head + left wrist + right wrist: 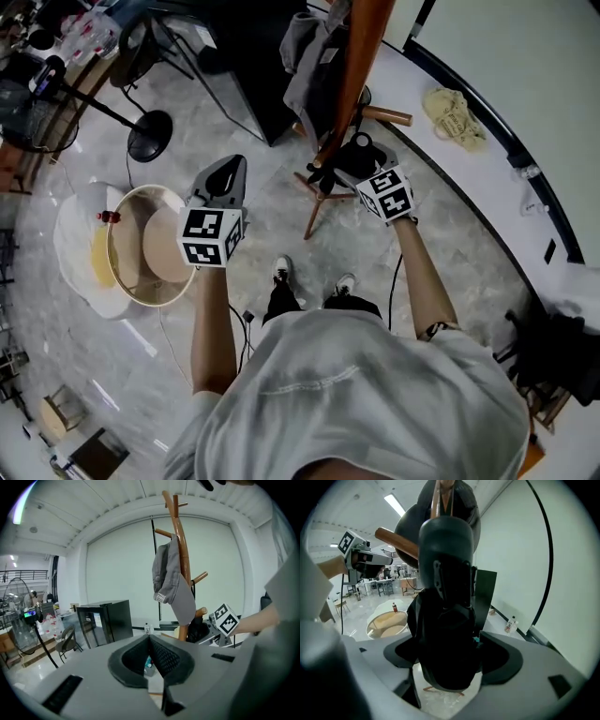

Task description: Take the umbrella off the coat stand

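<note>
A folded black umbrella (445,620) hangs from a peg (396,538) of the wooden coat stand (361,56), handle end up. My right gripper (452,654) is open, its jaws standing wide on either side of the umbrella's lower part without visibly pressing it. In the head view the right gripper (352,152) is right against the stand's pole. My left gripper (228,171) is off to the left, away from the stand, shut with nothing in it. From the left gripper (150,639) view the stand (180,541) rises ahead with a grey garment (173,583) hung on it.
The stand's splayed feet (319,202) are just ahead of the person's shoes. A round tub (141,248) stands on the floor at left. A black cabinet (253,84) and a fan's base (150,136) are beyond. Cream fabric (455,117) lies by the curved white wall.
</note>
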Demonstrator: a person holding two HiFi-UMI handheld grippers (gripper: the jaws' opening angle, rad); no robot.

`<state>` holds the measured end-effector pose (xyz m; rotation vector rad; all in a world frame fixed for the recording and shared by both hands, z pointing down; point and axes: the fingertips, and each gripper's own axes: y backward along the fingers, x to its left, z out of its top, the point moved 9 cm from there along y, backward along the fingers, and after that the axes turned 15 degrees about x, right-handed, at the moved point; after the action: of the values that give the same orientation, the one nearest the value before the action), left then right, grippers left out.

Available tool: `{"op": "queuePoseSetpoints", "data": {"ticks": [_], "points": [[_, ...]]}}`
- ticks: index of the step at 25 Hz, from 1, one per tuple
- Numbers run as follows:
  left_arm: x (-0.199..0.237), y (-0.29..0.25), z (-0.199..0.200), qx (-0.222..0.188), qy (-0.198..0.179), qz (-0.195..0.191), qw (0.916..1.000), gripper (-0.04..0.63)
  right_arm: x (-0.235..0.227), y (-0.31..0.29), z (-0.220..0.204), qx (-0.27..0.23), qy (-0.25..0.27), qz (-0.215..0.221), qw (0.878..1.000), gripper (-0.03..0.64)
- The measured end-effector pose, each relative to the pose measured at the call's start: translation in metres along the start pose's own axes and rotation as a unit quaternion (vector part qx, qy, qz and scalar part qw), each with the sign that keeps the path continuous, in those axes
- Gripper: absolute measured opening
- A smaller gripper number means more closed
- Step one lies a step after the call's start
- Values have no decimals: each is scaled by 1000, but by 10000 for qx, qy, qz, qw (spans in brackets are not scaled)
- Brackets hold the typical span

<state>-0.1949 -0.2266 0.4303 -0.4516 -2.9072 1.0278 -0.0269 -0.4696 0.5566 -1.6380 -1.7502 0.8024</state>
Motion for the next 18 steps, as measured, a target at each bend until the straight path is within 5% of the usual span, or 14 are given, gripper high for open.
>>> {"op": "queuePoseSetpoints", "data": {"ticks": [3, 11, 18], "points": [[-4, 4, -3, 12, 30, 129, 9999, 15, -1, -4, 2, -65, 122, 16, 9999, 331], [0, 8, 6, -182, -98, 74, 9998, 15, 3, 21, 13, -214, -216, 299, 9991, 296], [-1, 4, 30, -531, -358, -218, 9977, 15, -1, 76, 18, -274, -570, -151, 9979, 291]]}}
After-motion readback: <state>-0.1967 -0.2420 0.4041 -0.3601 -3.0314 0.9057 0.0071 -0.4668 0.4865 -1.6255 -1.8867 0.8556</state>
